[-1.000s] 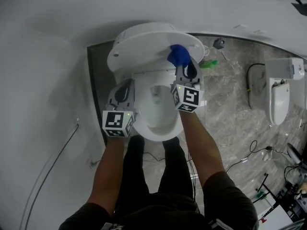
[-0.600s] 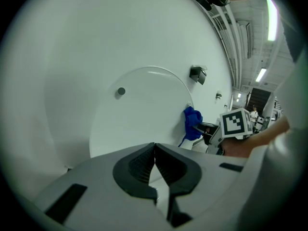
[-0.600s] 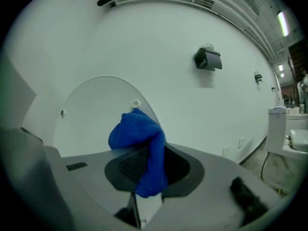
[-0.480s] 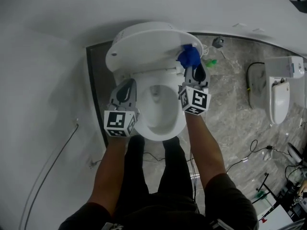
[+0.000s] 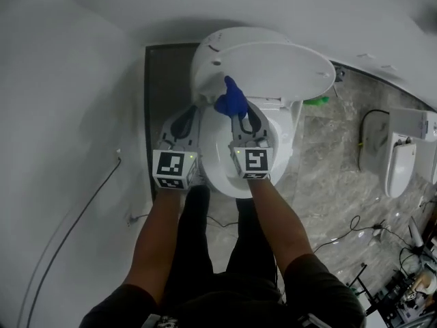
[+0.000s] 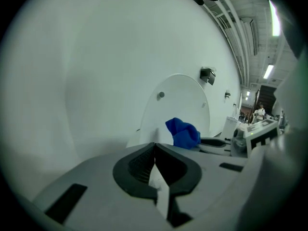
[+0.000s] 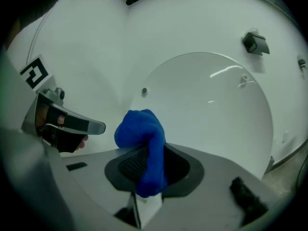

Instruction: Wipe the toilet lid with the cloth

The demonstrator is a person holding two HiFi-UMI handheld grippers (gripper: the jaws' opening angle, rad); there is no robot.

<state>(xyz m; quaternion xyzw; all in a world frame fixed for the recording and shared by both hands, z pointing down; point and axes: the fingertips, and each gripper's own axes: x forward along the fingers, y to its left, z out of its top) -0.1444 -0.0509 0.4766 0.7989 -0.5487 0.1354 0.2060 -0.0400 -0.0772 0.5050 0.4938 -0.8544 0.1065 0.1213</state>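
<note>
The white toilet's lid (image 5: 273, 63) stands raised, its round inner face toward me (image 7: 211, 109). A bunched blue cloth (image 5: 232, 101) is clamped in my right gripper (image 5: 239, 115) and sits at the lid's lower left part, just above the bowl (image 5: 225, 162). In the right gripper view the blue cloth (image 7: 144, 143) fills the shut jaws. My left gripper (image 5: 184, 125) is shut and empty at the bowl's left rim, beside the cloth (image 6: 183, 131); the left gripper (image 6: 155, 150) points past the lid (image 6: 180, 105).
A white wall (image 5: 82, 60) rises left of and behind the toilet. Grey marbled floor (image 5: 328, 162) spreads right, with a second white toilet (image 5: 403, 149), a green object (image 5: 315, 101) by the base and cables (image 5: 355, 224). My legs (image 5: 218, 238) stand before the bowl.
My right gripper has carried the blue cloth leftward across the lid, from its right edge to its left part. The left gripper has shifted a little too, and the head view has swung.
</note>
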